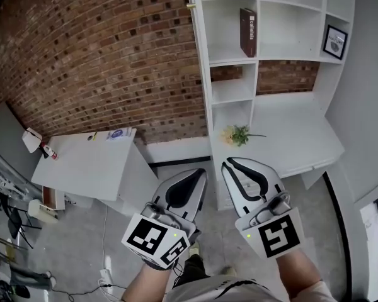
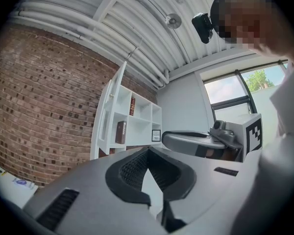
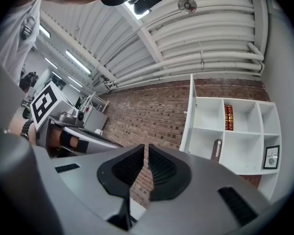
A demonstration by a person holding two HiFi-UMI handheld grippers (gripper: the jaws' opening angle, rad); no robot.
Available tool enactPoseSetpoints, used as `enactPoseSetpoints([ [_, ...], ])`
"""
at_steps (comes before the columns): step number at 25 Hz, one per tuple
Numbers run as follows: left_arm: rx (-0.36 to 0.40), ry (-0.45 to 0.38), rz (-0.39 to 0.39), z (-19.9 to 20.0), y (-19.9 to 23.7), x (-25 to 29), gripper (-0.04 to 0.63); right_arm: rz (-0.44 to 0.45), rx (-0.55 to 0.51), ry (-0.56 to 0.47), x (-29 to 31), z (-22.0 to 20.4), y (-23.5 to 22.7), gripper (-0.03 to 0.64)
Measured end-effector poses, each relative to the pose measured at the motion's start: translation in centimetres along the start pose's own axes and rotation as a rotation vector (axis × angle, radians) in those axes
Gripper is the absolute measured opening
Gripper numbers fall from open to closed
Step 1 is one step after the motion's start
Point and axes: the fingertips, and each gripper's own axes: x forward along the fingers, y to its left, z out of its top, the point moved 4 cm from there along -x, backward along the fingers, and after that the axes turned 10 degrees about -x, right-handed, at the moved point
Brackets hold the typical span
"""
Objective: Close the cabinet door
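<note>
A red brick wall [image 1: 101,55] fills the back of the room, and against it stands a tall white open-shelved cabinet [image 1: 283,43] above a white counter [image 1: 296,137]. Its thin white cabinet door [image 3: 188,124] is swung out from the left side of the shelves. Well apart from that door, the person holds the grey left gripper [image 1: 200,173] and the grey right gripper [image 1: 230,164] side by side, each with its jaws closed together and empty.
</note>
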Motion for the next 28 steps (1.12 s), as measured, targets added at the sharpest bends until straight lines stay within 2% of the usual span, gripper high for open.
enactPoseSetpoints([
  [6, 0.044, -0.016, -0.081, 1.6, 6.0, 3.5, 0.011, -0.131, -0.014, 0.034, 6.9, -1.7, -2.3, 0.021],
  [14, 0.044, -0.005, -0.177, 3.2, 14.4, 8.0, 0.011, -0.248, -0.019, 0.127, 15.4, -5.2, -3.7, 0.023],
  [17, 0.041, 0.006, -0.210, 2.9, 16.3, 9.3, 0.011, -0.287, -0.020, 0.169, 17.0, -6.8, -4.1, 0.025],
  [20, 0.033, 0.011, -0.230, 2.7, 17.9, 10.1, 0.011, -0.304, -0.039, 0.260, 18.0, -8.9, -4.6, 0.030],
  [28, 0.003, 0.038, -0.277, 1.7, 20.1, 12.1, 0.011, -0.388, 0.023, 0.343, 21.2, -13.3, -6.3, 0.080],
])
